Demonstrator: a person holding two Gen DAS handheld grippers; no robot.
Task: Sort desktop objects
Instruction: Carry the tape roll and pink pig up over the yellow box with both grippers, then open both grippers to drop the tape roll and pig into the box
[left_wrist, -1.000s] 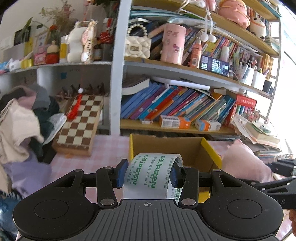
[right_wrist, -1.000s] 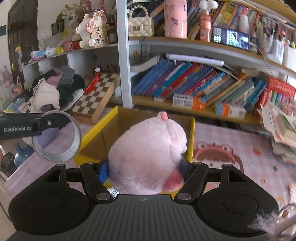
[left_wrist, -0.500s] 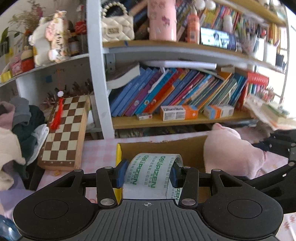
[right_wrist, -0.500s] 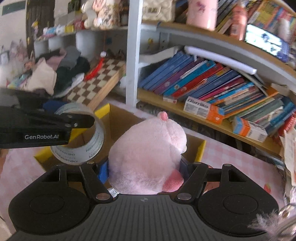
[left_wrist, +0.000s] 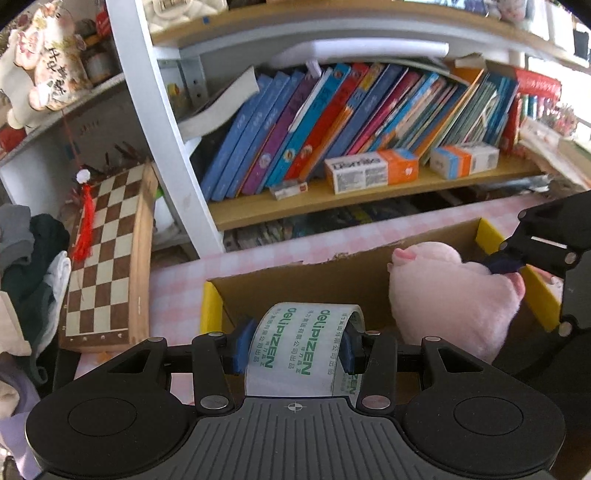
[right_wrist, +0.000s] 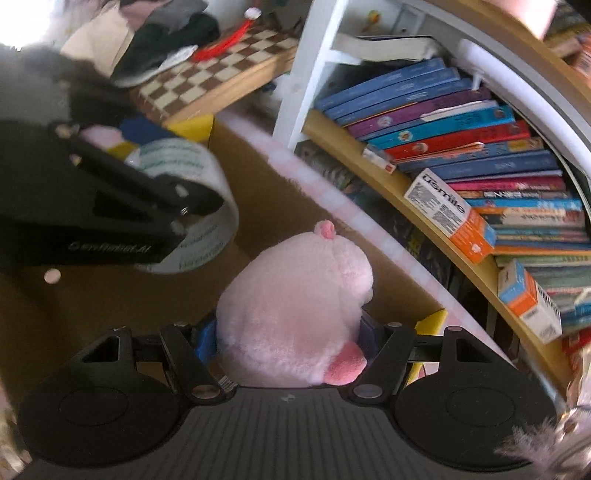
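My left gripper (left_wrist: 295, 350) is shut on a roll of clear tape (left_wrist: 301, 347) with green lettering and holds it over the left part of an open cardboard box (left_wrist: 332, 275) with yellow flaps. My right gripper (right_wrist: 288, 332) is shut on a pink plush pig (right_wrist: 295, 314) and holds it low inside the same box (right_wrist: 266, 192). In the left wrist view the pig (left_wrist: 450, 295) sits at the box's right with the right gripper (left_wrist: 513, 258) on it. In the right wrist view the tape (right_wrist: 199, 206) and the left gripper (right_wrist: 177, 206) are at the left.
A bookshelf with leaning books (left_wrist: 351, 122) and small orange-and-white boxes (left_wrist: 371, 170) stands behind the cardboard box. A folded chessboard (left_wrist: 107, 254) with a red tassel leans at the left, beside a pile of clothes (left_wrist: 26, 266). The table has a pink checked cloth (left_wrist: 177, 295).
Both grippers have moved forward and down into the cardboard box, the tape on the left and the pig on the right. Both grips are unchanged.
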